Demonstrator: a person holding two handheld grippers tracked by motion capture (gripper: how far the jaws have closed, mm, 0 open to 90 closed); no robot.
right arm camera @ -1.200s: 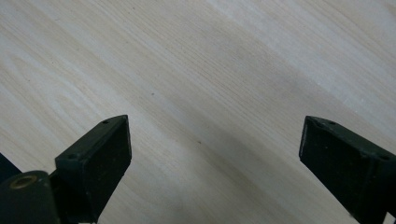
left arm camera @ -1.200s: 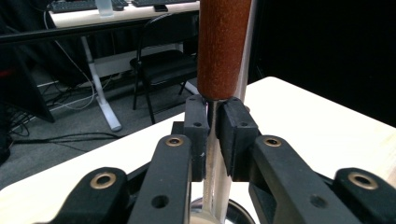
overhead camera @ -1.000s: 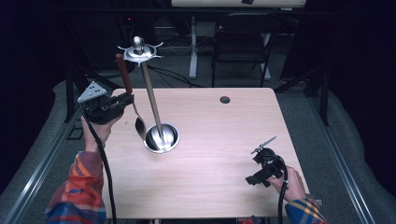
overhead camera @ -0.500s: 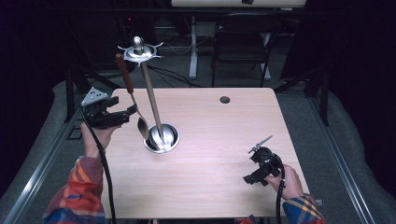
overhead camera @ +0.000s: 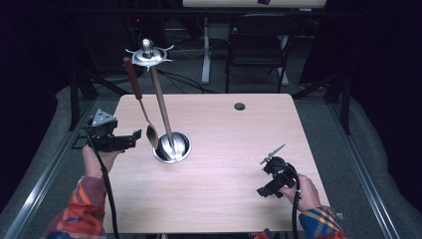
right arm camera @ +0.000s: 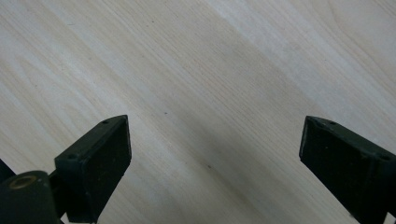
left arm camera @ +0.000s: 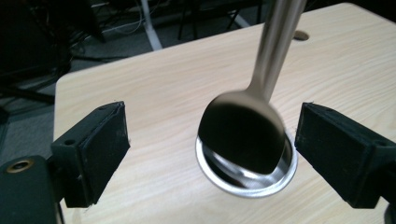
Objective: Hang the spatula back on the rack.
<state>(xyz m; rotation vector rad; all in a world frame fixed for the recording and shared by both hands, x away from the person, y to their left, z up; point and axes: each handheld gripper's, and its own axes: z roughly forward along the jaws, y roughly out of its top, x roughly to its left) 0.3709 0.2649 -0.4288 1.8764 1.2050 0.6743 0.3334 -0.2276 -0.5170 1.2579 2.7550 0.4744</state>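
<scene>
Left gripper view: spoon (left arm camera: 243, 133) between fingers (left arm camera: 100, 149).

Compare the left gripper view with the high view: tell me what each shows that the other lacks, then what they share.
Left gripper view alone: the inner pad faces of the left tool, jaws wide open, with the spoon bowl hanging between them, untouched.

High view alone: the stand's hook top, the spoon's brown handle hanging from it, the right tool low over the table, both hands, a chair.

Shared: the spoon, the stand's round steel base, the wooden table and its dark grommet hole.
</scene>
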